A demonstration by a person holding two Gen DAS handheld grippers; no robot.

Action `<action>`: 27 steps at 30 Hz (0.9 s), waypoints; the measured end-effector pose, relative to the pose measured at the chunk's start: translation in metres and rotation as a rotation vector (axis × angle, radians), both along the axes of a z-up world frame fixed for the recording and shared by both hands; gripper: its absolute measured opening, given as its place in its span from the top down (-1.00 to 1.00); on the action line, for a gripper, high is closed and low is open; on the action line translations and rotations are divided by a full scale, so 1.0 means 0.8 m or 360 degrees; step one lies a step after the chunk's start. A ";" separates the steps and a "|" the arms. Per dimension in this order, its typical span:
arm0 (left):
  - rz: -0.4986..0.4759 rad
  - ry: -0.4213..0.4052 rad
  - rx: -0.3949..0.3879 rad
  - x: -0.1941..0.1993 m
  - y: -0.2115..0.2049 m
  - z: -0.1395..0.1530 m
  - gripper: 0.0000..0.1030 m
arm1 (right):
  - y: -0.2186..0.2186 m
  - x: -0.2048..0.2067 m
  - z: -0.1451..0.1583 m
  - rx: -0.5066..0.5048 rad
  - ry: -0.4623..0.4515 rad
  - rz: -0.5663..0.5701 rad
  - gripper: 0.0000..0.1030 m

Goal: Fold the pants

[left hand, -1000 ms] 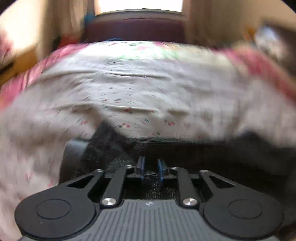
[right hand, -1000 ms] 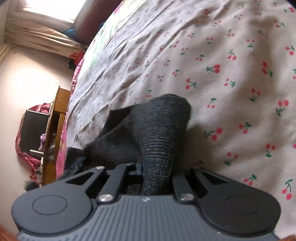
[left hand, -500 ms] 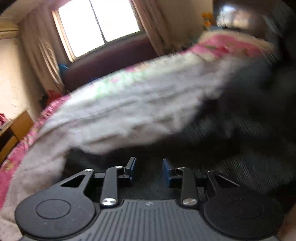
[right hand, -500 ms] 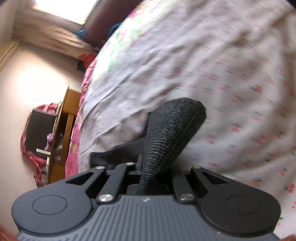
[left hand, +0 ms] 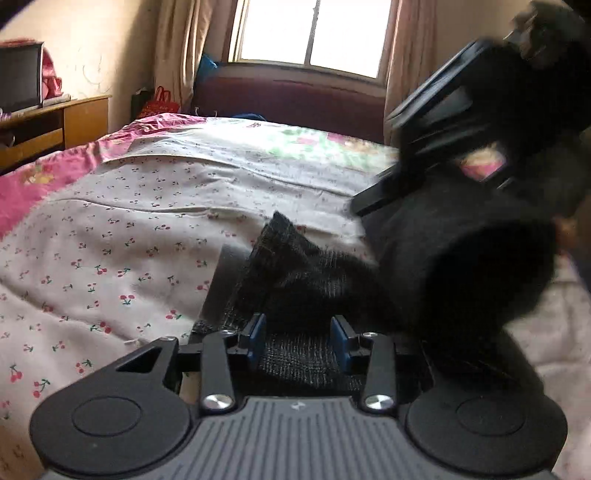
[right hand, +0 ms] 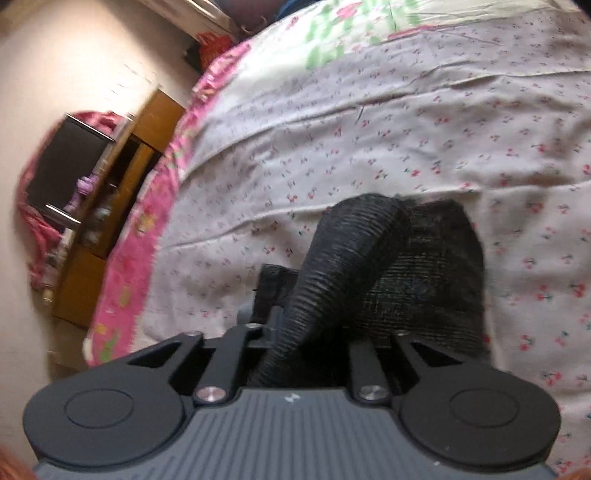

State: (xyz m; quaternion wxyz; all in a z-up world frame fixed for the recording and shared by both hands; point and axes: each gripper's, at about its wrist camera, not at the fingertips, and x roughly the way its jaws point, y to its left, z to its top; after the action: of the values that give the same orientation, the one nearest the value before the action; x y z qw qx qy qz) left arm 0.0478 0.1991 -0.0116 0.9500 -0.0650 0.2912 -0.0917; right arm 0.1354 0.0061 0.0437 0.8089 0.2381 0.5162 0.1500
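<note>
Dark grey pants [left hand: 295, 269] lie bunched on the cherry-print bedsheet [left hand: 129, 221]. My left gripper [left hand: 297, 341] is low over them. Its blue pads [left hand: 255, 341] stand apart and the jaws are opening, with fabric lying between and under them, not pinched. My right gripper [left hand: 391, 184] hovers blurred at the upper right with dark cloth hanging from it. In the right wrist view a ribbed band of the pants [right hand: 343, 266] rises out of my right gripper [right hand: 314, 328], hiding the pads. Its jaws are opening but still carry the cloth above the flat part of the pants [right hand: 436, 266].
A wooden desk [left hand: 48, 129] with a dark screen [left hand: 18, 81] stands left of the bed. At the far end are a maroon headboard [left hand: 288, 99], a red bag [left hand: 159, 105] and a bright window [left hand: 314, 33] with curtains. A pink border [right hand: 155, 206] runs along the bed's left edge.
My left jaws went from nearly closed on the cloth to clearly apart, and its view swung across the bed. My right gripper rose and rolled, carrying the ribbed band higher above the sheet.
</note>
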 end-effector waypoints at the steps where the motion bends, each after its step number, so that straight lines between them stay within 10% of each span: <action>1: 0.0004 -0.0018 -0.0004 0.000 0.002 0.000 -0.02 | 0.009 0.005 -0.005 -0.0009 0.0019 0.0000 0.38; 8: 0.0049 -0.0057 -0.0050 -0.017 0.004 0.001 -0.03 | 0.064 0.006 -0.001 -0.0182 -0.0017 0.0127 0.06; 27: 0.0401 -0.0090 -0.0234 -0.078 0.089 0.037 -0.14 | 0.030 -0.015 0.017 -0.0203 -0.0237 0.0289 0.06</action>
State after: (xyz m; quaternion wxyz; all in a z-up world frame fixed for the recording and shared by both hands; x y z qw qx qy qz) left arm -0.0148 0.2704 0.0181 0.9545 -0.1679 0.2465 0.0052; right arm 0.1238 0.0305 0.0572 0.8416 0.1266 0.4827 0.2067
